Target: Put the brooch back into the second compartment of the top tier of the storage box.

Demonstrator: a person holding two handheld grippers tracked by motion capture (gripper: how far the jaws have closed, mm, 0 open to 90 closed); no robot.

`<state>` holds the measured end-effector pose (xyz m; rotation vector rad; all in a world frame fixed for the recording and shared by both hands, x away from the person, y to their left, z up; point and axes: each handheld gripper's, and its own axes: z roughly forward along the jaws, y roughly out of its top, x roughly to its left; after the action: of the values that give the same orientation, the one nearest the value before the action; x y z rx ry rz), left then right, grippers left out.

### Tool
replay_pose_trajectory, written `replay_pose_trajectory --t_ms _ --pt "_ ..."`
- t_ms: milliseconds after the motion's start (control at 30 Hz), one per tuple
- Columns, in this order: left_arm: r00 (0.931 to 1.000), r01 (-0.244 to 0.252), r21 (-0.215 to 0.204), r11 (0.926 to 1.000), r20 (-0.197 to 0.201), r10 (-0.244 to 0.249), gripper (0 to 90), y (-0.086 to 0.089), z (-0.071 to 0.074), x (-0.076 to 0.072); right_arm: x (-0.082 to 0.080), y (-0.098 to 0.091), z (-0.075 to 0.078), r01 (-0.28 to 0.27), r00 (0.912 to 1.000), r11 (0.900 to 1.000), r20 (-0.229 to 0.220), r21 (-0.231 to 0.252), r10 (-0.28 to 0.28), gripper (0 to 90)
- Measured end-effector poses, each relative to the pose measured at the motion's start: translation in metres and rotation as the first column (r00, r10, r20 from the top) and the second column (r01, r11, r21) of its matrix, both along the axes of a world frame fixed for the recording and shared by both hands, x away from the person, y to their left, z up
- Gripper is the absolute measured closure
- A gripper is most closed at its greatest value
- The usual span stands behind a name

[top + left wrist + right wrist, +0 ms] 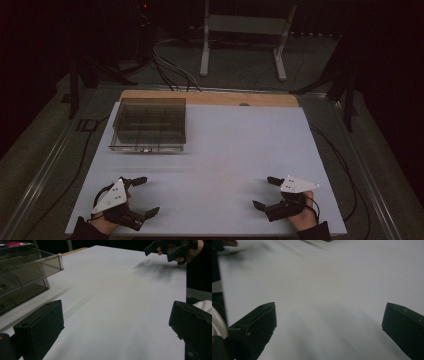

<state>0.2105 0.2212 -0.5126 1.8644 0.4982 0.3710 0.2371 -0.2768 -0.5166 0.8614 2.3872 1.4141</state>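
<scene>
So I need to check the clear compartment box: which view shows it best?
The high view: the whole box with its dividers sits at the table's far left. The left gripper view catches just one near corner.

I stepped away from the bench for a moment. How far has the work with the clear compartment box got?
Nothing looks done yet: the clear compartment box sits apart at the table's far left, untouched. Nothing is in hand either: the left gripper and right gripper rest near the front edge, jaws wide open and empty. A tiny object lies near the right gripper; too small to identify. Reaching for the box remains.
</scene>
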Motion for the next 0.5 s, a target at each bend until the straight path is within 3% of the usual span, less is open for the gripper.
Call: replay_pose_trajectory --t_ms 67,267,333,500 --pt "1.0 0.004 -0.003 1.0 0.001 -0.004 0.7 0.0 0.001 -0.001 -0.001 0.003 0.003 -0.019 0.9998 0.9998 -0.012 -0.002 0.019 0.0" --pt "1.0 0.007 -0.018 0.9998 0.003 -0.007 0.7 0.001 0.001 -0.002 -0.007 0.012 0.012 -0.069 0.9975 0.9975 0.015 -0.016 0.069 0.0" --pt "0.9999 0.011 -0.013 0.9999 0.002 -0.011 0.7 0.001 0.001 -0.002 -0.009 0.015 0.015 -0.083 0.9964 0.9965 0.016 0.004 0.083 0.0" --pt "0.9999 0.012 -0.019 0.9997 0.003 -0.012 0.7 0.001 0.002 -0.001 -0.013 0.02 0.027 -0.106 0.9925 0.9943 0.062 0.01 0.105 0.0"
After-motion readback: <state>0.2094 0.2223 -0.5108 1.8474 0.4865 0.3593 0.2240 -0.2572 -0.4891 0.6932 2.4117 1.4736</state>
